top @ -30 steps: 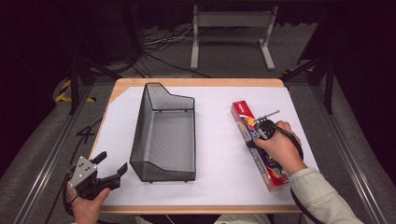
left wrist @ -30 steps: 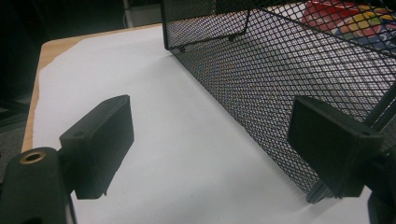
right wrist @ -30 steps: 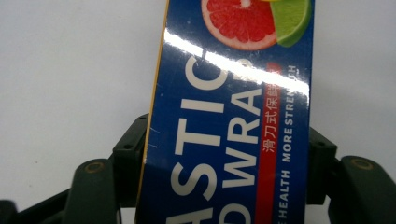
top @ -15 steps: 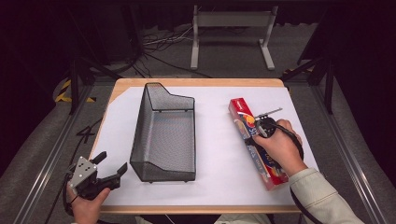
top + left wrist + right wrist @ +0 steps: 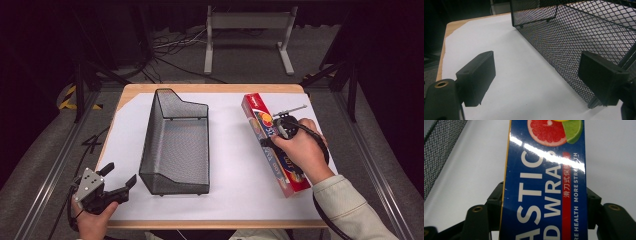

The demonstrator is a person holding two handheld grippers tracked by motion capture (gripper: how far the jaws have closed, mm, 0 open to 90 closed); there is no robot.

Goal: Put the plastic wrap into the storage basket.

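R gripper [image 5: 272, 142] clamps wrap box [image 5: 260, 117]; L gripper [image 5: 119, 181] spread by basket [image 5: 175, 145].

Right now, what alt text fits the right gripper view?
A blue plastic wrap box with citrus slices printed on it sits between the right gripper's two black jaws, over white paper. A black mesh basket edges the left.

White paper [image 5: 232, 150] lies bare between mesh basket [image 5: 177, 145] and wrap box [image 5: 265, 137].
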